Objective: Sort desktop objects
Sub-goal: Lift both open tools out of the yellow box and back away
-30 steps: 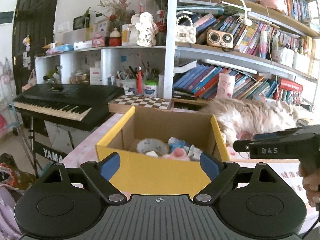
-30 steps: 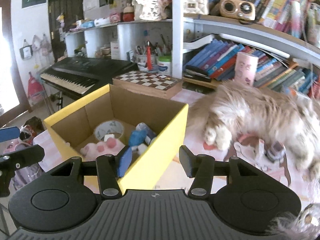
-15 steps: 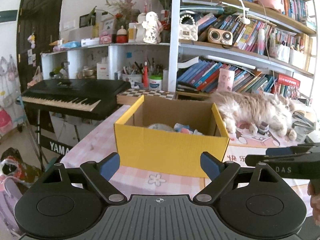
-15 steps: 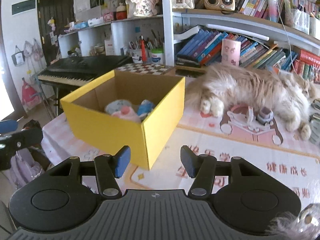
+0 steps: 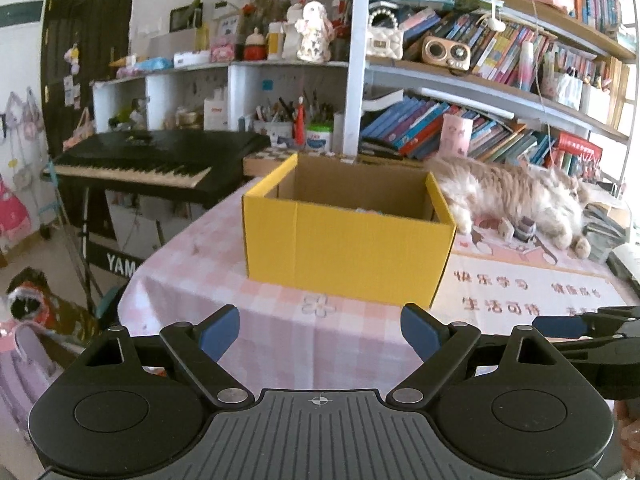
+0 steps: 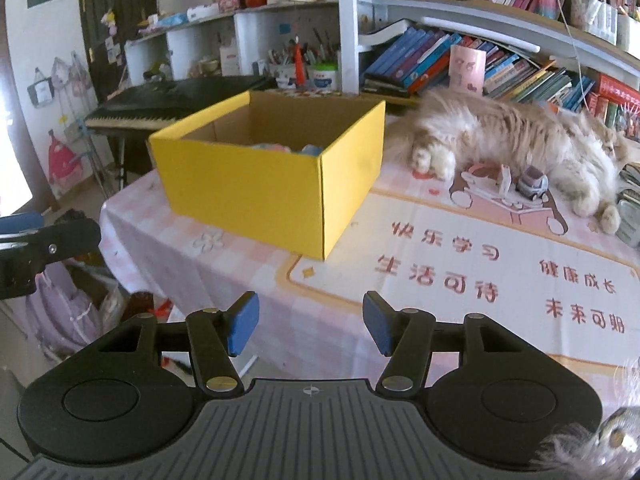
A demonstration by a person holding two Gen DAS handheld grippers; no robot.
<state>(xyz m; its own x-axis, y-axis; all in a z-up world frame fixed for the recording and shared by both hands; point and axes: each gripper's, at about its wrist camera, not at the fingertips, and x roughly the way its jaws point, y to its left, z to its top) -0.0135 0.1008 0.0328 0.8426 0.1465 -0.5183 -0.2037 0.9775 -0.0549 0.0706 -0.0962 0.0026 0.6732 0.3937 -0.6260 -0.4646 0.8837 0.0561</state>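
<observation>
A yellow cardboard box [image 5: 348,248] [image 6: 264,196] stands open-topped on the pink checked tablecloth [image 5: 280,320]; only the tops of small pink and blue items [image 6: 288,148] show over its rim. My left gripper [image 5: 320,330] hangs wide open and empty, short of the box's near wall. My right gripper [image 6: 310,326] is empty too, its jaws opening, above the cloth in front of the box's near corner. A small toy car [image 6: 532,184] and a white-pink toy [image 6: 492,180] lie on the mat beside the cat.
A fluffy cat [image 6: 512,144] lies across the table's far side, right of the box. A printed mat [image 6: 480,272] covers the table's right part. A black keyboard [image 5: 160,160] stands left of the table; bookshelves [image 5: 480,80] stand behind. The table's left edge drops to bags [image 6: 72,312].
Both grippers have pulled back and down from over the box, so its contents are now mostly hidden by its walls. The right jaws have widened a little.
</observation>
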